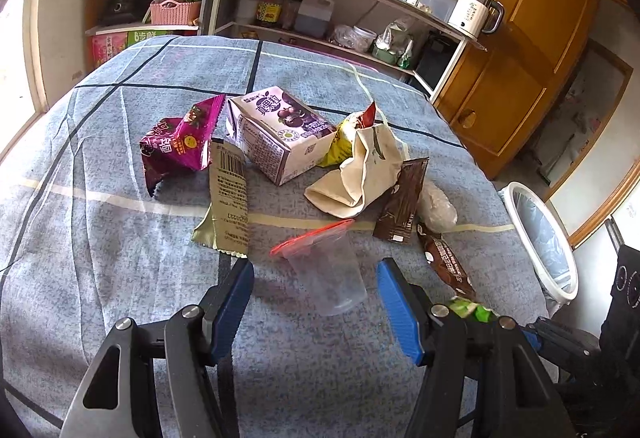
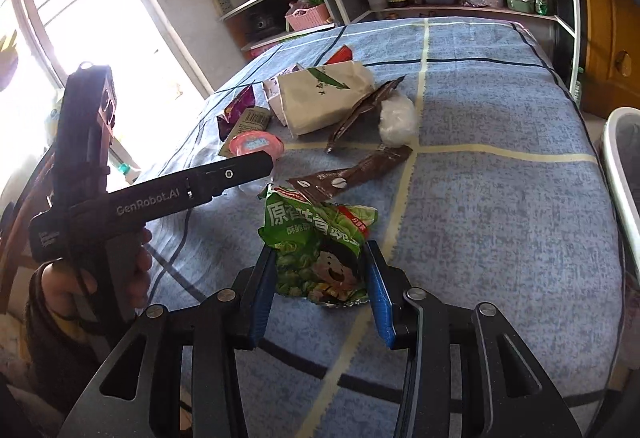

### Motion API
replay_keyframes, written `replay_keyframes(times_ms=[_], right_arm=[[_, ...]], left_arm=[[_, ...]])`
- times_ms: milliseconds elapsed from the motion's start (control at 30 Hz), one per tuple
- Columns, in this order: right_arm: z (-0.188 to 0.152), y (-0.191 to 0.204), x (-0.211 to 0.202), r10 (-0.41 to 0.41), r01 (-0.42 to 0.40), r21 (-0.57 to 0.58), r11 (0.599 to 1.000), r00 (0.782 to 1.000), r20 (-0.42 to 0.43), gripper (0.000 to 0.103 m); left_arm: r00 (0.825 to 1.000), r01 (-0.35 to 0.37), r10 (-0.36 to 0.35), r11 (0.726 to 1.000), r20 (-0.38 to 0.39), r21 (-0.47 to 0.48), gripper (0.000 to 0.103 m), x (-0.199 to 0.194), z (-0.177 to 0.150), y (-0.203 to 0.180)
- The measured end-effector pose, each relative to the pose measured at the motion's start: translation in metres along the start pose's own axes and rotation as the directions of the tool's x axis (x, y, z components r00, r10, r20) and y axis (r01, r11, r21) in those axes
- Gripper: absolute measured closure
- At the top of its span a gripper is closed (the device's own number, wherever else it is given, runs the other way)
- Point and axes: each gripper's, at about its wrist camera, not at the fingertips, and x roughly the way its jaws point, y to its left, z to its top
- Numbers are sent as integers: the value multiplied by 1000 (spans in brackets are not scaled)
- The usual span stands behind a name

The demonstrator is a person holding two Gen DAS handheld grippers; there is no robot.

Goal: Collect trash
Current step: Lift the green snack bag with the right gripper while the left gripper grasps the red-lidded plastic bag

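Observation:
A clear plastic cup [image 1: 324, 274] with a red rim lies on its side on the blue checked tablecloth [image 1: 100, 238]. My left gripper [image 1: 314, 266] is open around it, and neither blue pad touches the cup. My right gripper [image 2: 320, 248] is shut on a green snack bag [image 2: 316, 238], pads pressing its two sides. The left gripper's black body [image 2: 192, 190], in a person's hand [image 2: 136, 270], reaches over the cup's pink-red rim [image 2: 256, 144]. A white trash bin [image 1: 570, 270] with a liner stands off the table's right edge.
More trash lies mid-table: a purple milk carton [image 1: 276, 134], a magenta wrapper [image 1: 176, 142], a gold wrapper [image 1: 228, 198], a cream paper bag [image 1: 360, 174], two brown sachets [image 1: 404, 198], and a crumpled clear bag [image 1: 436, 206]. Shelves of bottles [image 1: 320, 10] stand behind.

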Motion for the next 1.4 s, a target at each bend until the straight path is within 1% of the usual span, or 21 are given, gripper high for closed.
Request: replay_keyframes(times_ms=[67, 133, 200, 333, 367, 433, 467, 533, 567, 800, 1000, 1033, 1133, 1200, 1267, 1367, 1400], right_arm=[[-3, -9, -9, -7, 6, 22, 1000, 1000, 15, 60], [-5, -16, -17, -23, 22, 39, 999, 999, 32, 60], [-6, -22, -26, -38, 36, 46, 998, 998, 52, 60], [-7, -26, -35, -59, 55, 48, 997, 995, 83, 60], [-6, -28, -37, -57, 53, 51, 997, 995, 85, 60], [-5, -29, -38, -36, 31, 56, 998, 996, 87, 60], [-5, -28, -36, -25, 21, 53, 998, 996, 83, 60], [-8, -26, -33, -7, 3, 46, 999, 997, 76, 60], [-10, -25, -33, -2, -2, 42, 999, 997, 75, 60], [-18, -18, -40, 28, -31, 25, 999, 996, 89, 60], [-26, -6, -38, 105, -106, 12, 994, 991, 78, 60], [-27, -3, -37, 107, -108, 8, 994, 991, 77, 60], [-29, 4, -43, 96, -95, -7, 995, 991, 94, 60], [-28, 6, -49, 62, -61, -11, 998, 991, 116, 60], [-26, 5, -56, 48, -48, -5, 999, 989, 141, 60], [-24, 3, -67, -3, 2, 2, 1000, 985, 174, 60], [-23, 2, -70, -7, 7, 4, 1000, 984, 181, 60]], left_arm=[[999, -36, 36, 999, 0, 12, 39, 5, 1, -4], [999, -45, 45, 999, -4, 4, 39, 11, 3, -3], [998, -65, 65, 998, 12, -10, 39, 12, 4, -4], [995, -97, 97, 995, 13, -11, 40, 14, 5, -7], [995, -98, 98, 995, 14, -16, 41, 14, 5, -7], [993, -112, 113, 993, 18, -28, 51, 13, 5, -6], [993, -119, 119, 992, 18, -29, 53, 13, 5, -5], [991, -130, 130, 991, 21, -31, 62, 12, 5, -3], [991, -131, 131, 991, 22, -35, 63, 12, 4, -2], [993, -112, 113, 993, 36, -48, 64, 2, -4, 3], [994, -94, 95, 995, 54, -21, 64, -16, -17, -1], [994, -92, 92, 996, 58, -15, 64, -21, -19, -2], [993, -90, 90, 996, 78, -4, 64, -35, -21, -3], [992, -86, 84, 996, 93, 9, 64, -44, -22, -7], [992, -71, 68, 997, 111, 25, 64, -53, -21, -13], [990, -58, 50, 997, 132, 54, 64, -62, -20, -24], [990, -51, 41, 997, 134, 64, 64, -64, -20, -29]])
